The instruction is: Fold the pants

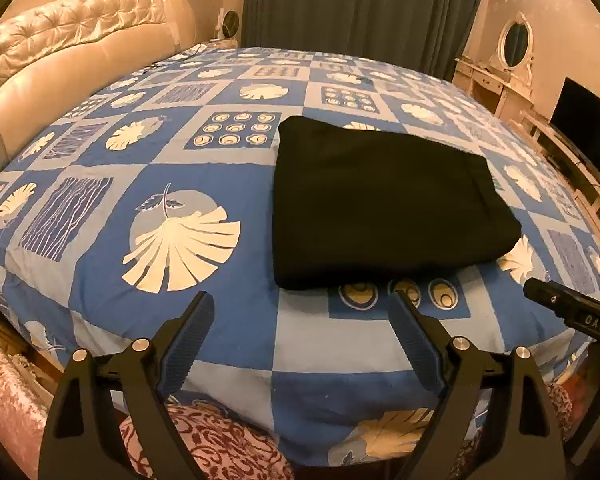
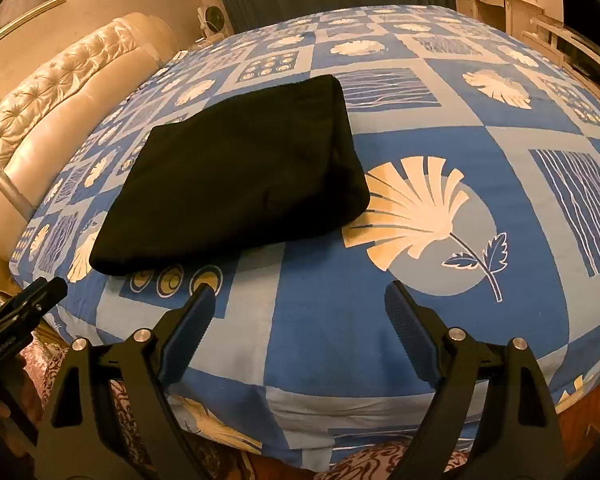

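Item: black fabric pants, folded into a compact rectangular bundle, lying flat on a bed covered by a blue-and-pale-grey patchwork quilt printed with cream fan-shaped leaves, striped panels and ringed circles; the bundle sits toward the near edge of the bed, its front fold just beyond a row of ringed circles. Left gripper: black two-finger tongs with blue ribbed pads, jaws spread wide and released, nothing between them, hovering above the quilt's near edge just short of the pants and not touching them. Right gripper: same build, jaws likewise spread and empty, above the quilt to the right of the bundle, its left fingertip near the row of circles, clear of the fabric. Each gripper's black tip also shows at the edge of the other's view. Surroundings: cream tufted leather headboard on the left, dark teal curtain behind the bed, white dressing table with oval mirror, dark flat screen at the right.
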Action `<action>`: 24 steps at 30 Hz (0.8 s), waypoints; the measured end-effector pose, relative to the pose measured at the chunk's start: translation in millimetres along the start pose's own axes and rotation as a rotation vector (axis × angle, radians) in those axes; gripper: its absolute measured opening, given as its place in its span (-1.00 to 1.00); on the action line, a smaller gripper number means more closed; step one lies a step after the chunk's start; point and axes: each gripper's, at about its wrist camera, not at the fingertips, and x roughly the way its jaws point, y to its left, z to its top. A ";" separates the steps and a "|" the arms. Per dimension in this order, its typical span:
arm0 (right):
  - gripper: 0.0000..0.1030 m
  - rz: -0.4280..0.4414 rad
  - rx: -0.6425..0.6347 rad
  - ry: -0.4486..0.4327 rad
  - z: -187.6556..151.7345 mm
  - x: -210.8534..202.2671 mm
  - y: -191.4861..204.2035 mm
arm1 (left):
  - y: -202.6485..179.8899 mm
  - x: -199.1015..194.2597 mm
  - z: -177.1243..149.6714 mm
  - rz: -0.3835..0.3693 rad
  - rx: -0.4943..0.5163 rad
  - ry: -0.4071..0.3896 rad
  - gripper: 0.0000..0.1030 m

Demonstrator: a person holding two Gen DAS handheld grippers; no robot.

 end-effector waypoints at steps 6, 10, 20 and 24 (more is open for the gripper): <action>0.68 0.007 -0.002 0.011 -1.3 3.2 2.3 | -0.6 1.4 -0.7 0.014 0.007 0.000 0.69; 0.68 0.011 -0.002 0.020 -2.6 5.2 3.3 | 0.1 1.6 -1.1 0.020 0.009 -0.002 0.69; 0.68 0.016 -0.009 0.028 -4.5 6.9 6.4 | -0.2 0.7 -0.2 0.032 0.012 -0.006 0.69; 0.68 0.019 -0.012 0.033 -5.1 8.0 7.5 | -1.7 -0.4 0.2 0.033 0.020 -0.005 0.69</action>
